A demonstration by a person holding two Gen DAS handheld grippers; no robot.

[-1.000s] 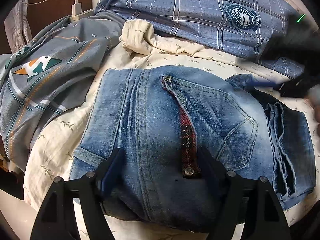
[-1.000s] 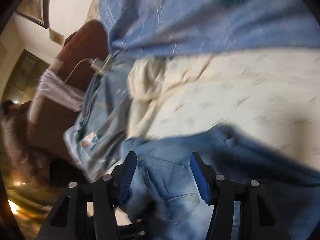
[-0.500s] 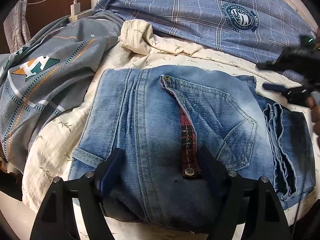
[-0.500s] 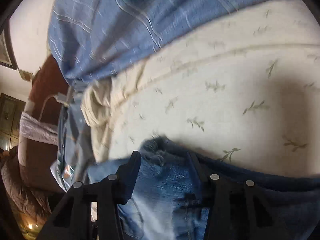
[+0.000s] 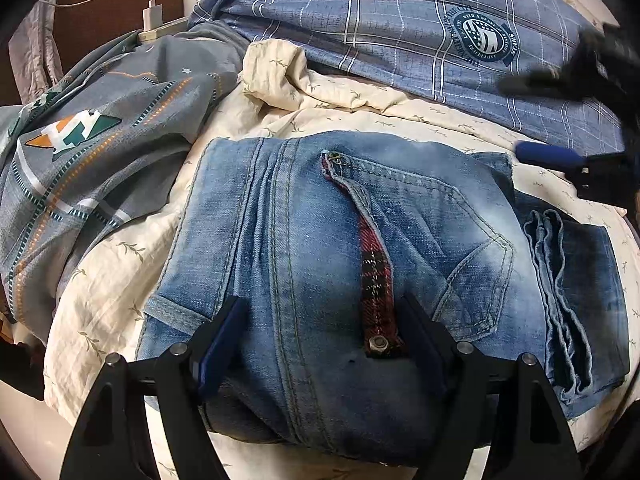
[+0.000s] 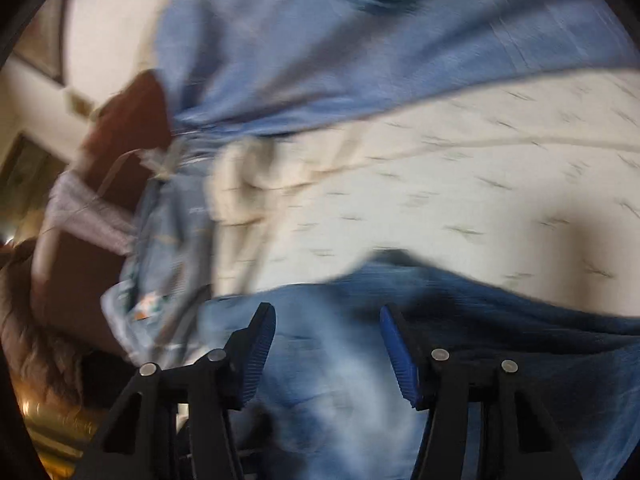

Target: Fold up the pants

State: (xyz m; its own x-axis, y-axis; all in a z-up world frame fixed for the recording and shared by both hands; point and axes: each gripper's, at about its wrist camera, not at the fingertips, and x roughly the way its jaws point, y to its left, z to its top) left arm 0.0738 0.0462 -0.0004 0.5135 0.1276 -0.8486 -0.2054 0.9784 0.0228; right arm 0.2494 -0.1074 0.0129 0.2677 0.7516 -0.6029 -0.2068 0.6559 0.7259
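Blue denim pants (image 5: 304, 248) lie folded into a compact bundle on a cream leaf-print bedspread (image 5: 120, 248); a back pocket and a red plaid strap with a snap face up, darker leg layers stick out at the right. My left gripper (image 5: 324, 344) is open, its fingers resting on the near edge of the bundle. My right gripper (image 5: 560, 120) shows blurred at the far right, above the bundle's far right corner. In the right wrist view, which is blurred, the right gripper (image 6: 328, 344) is open over the pants (image 6: 320, 360), holding nothing.
A blue plaid pillow (image 5: 400, 28) lies behind the pants. A grey patterned quilt (image 5: 100, 148) is bunched at the left. A brown headboard (image 5: 116, 12) with a white charger (image 5: 153, 16) stands at the back left.
The right gripper has let go of the pant edge and swung up and away from the bundle's right side. The left gripper and the pants have not moved.
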